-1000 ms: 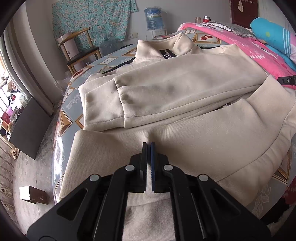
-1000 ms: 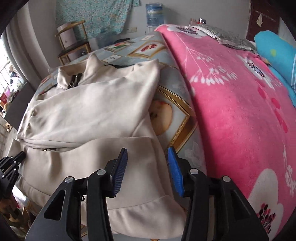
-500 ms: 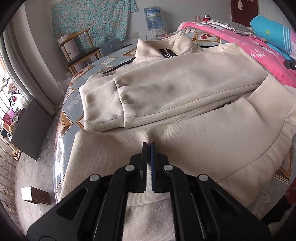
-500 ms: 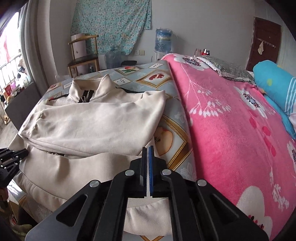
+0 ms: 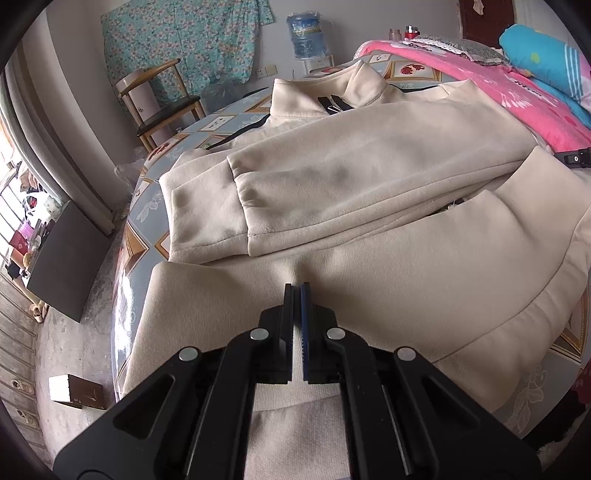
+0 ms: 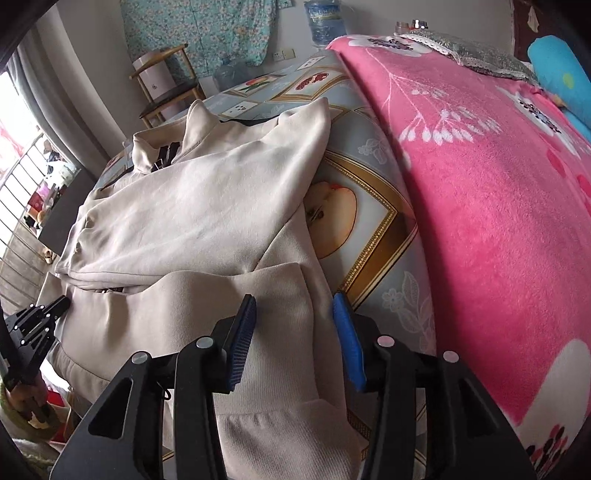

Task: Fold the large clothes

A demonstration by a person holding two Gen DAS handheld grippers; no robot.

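Observation:
A cream zip-up jacket lies on the bed with its sleeves folded across the chest and its collar at the far end. My left gripper is shut on a pinch of fabric near the jacket's lower hem, and creases run out from its tips. In the right wrist view the same jacket fills the left half. My right gripper hovers over the hem's right corner. Its jaws are opening, the fabric edge lies between them, and the pads do not press on it. The left gripper's tip shows at the far left.
A pink floral blanket covers the bed's right side, and the patterned sheet is bare between it and the jacket. A wooden chair, a water bottle and a dark cabinet stand beyond the bed's left edge.
My right gripper stood open a second ago, was shut and held higher half a second ago, and now stands open again low over the hem corner. The left gripper kept its grip.

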